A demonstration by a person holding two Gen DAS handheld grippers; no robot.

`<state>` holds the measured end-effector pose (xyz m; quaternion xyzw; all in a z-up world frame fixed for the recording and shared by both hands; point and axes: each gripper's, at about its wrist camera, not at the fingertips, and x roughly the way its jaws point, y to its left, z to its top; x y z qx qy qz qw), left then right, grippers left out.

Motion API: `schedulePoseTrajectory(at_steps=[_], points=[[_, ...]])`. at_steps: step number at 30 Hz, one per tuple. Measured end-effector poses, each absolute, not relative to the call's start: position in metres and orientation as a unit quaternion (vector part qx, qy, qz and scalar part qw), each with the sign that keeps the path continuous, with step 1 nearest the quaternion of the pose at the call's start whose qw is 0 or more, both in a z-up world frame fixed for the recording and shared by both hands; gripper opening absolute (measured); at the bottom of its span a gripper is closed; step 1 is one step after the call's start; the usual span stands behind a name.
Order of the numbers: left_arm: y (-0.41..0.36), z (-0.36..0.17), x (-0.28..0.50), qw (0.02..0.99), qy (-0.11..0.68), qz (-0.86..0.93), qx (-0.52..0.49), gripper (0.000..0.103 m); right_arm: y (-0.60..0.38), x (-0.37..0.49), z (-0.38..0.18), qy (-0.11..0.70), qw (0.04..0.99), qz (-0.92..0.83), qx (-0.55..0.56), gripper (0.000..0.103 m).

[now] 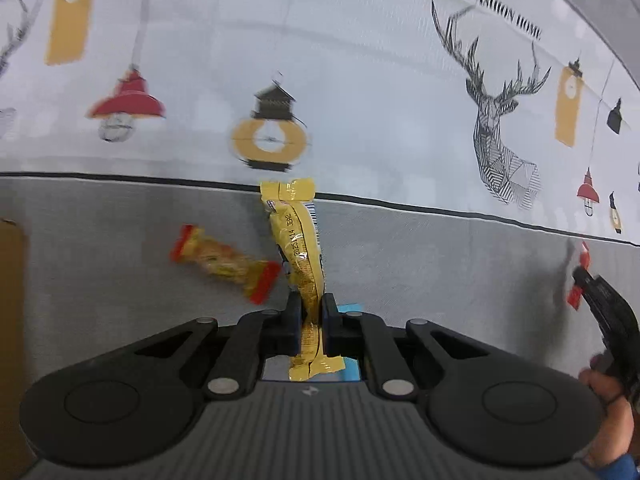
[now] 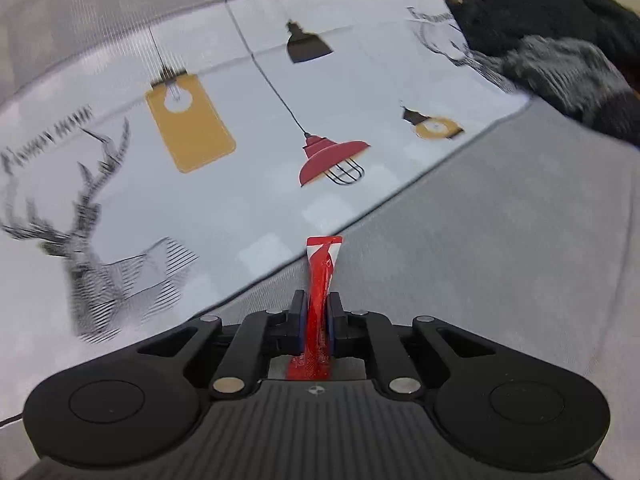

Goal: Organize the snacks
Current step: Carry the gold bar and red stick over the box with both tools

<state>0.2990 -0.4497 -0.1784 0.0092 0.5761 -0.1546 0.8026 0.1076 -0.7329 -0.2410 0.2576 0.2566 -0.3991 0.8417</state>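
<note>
Tabletop (image 1: 440,280) under one printed cloth (image 1: 360,80) filling both views, lamp and deer prints across upper half. Dark furry thing (image 2: 560,40) sitting upper right of right view. Cardboard edge (image 1: 12,320) showing at left edge of left view. Two grippers working: left gripper (image 1: 311,308) fingers clamping one yellow snack packet (image 1: 298,240), lower centre; right gripper (image 2: 318,312) fingers clamping one red snack stick (image 2: 320,276), lower centre. One orange-red wrapped snack (image 1: 226,264) lying on grey cloth, just left of yellow packet. One hand (image 1: 612,408) showing lower right of left view.
</note>
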Motion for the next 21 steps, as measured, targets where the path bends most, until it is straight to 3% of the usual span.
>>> schedulePoseTrajectory(at_steps=[7, 21], points=[[-0.399, -0.128, 0.266, 0.821, 0.545, -0.166, 0.004, 0.010, -0.675, 0.053, -0.203, 0.232, 0.845, -0.379, 0.299, 0.010], [-0.261, -0.028, 0.162, 0.835, 0.523, -0.170, 0.024, 0.010, -0.477, -0.040, -0.090, 0.206, 0.902, -0.262, 0.274, 0.010]])
